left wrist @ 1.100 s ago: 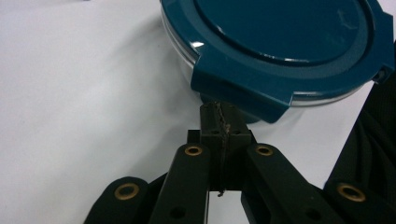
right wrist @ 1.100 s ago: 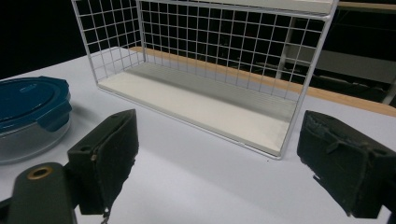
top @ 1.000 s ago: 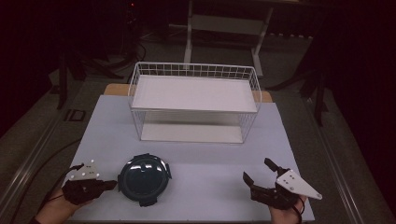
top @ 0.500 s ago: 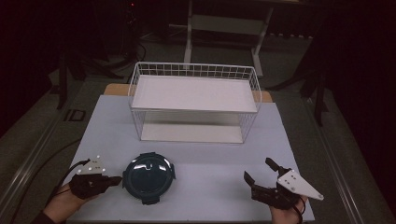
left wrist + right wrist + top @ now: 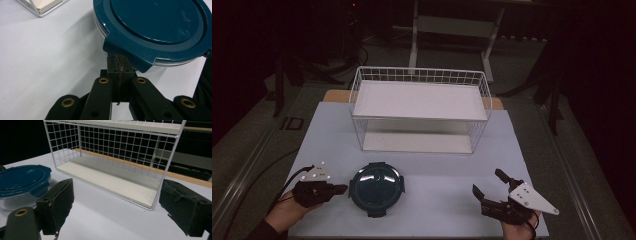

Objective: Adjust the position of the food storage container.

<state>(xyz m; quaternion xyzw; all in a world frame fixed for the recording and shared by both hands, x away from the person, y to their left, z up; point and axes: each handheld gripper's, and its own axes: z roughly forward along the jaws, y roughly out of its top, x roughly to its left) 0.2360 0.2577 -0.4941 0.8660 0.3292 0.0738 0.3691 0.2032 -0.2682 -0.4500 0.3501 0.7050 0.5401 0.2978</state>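
left gripper (image 5: 118, 65) jaws closed, tips under container (image 5: 160, 27) lid tab

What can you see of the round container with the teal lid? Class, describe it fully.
The container is round, with a clear, glass-like bowl and a glossy teal lid that looks plastic, with side locking flaps. It is shut, sits upright on the white table near the front edge, before the wire shelf. The shut left gripper has its tips under one flap; whether they touch it is unclear.
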